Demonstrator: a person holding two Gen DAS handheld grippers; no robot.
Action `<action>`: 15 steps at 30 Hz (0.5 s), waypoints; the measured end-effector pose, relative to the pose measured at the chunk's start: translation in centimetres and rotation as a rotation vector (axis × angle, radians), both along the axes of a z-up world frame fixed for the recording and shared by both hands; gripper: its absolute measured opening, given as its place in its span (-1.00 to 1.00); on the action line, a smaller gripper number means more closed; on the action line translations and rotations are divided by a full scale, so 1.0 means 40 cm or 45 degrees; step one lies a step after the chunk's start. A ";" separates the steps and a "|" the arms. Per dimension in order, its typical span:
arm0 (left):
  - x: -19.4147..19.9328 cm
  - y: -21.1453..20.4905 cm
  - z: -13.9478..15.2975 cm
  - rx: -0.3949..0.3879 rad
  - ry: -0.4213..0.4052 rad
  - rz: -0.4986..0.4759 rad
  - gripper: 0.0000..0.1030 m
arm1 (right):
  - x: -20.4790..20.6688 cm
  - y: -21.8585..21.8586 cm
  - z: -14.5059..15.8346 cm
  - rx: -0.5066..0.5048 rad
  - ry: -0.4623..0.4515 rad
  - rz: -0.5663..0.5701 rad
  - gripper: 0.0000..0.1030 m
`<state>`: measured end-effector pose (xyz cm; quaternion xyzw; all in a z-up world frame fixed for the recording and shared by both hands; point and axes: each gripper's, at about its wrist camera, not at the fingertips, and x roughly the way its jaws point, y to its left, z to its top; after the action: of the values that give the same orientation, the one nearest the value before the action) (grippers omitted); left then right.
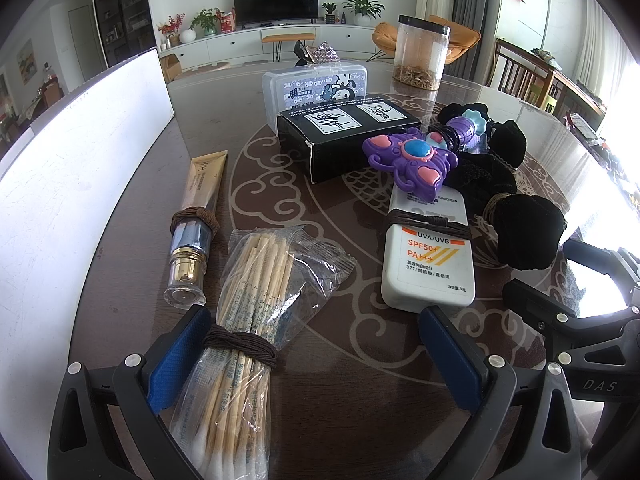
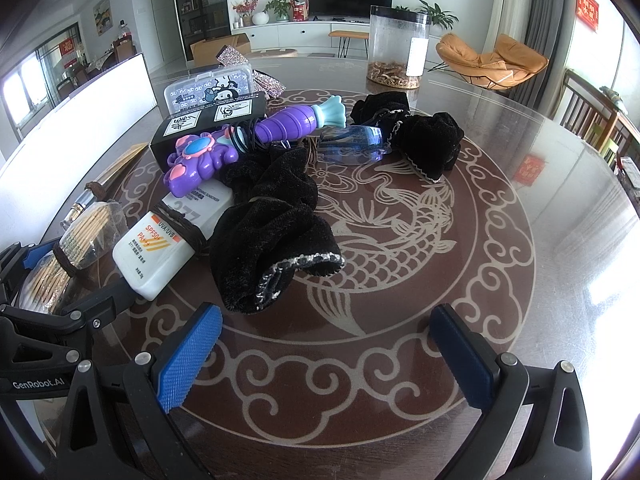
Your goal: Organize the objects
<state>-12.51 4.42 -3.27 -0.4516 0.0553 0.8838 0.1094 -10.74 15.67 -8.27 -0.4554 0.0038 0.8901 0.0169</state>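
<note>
A bag of cotton swabs (image 1: pixel 244 320) bound with a brown hair tie lies between the fingers of my open left gripper (image 1: pixel 316 356), close to the left pad. Beyond it lie a gold cosmetic tube (image 1: pixel 198 216), a white sunscreen bottle (image 1: pixel 428 256) and a purple butterfly toy wand (image 1: pixel 412 160), each with a hair tie around it. My right gripper (image 2: pixel 328 356) stands open over bare table, just short of a black velvet cloth (image 2: pixel 272 236). The sunscreen bottle (image 2: pixel 160 252) and the wand (image 2: pixel 256 136) show left of it. Blue glasses (image 2: pixel 352 144) lie behind the cloth.
A black box (image 1: pixel 344 136) and a clear patterned case (image 1: pixel 316 84) sit mid-table. A clear jar (image 1: pixel 420 52) with a black lid stands at the back. A white board (image 1: pixel 68 184) lines the left side. Wooden chairs (image 1: pixel 532 76) stand at the round table's right edge.
</note>
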 end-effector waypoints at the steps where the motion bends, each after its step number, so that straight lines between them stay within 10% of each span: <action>1: 0.000 0.000 -0.001 0.000 0.000 0.000 1.00 | 0.000 0.001 0.000 0.000 0.000 0.000 1.00; 15: 0.000 0.000 -0.001 0.000 0.000 -0.001 1.00 | 0.000 0.001 0.000 0.000 0.000 0.000 1.00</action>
<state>-12.52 4.43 -3.32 -0.4516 0.0554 0.8837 0.1096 -10.75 15.72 -8.28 -0.4554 0.0038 0.8901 0.0168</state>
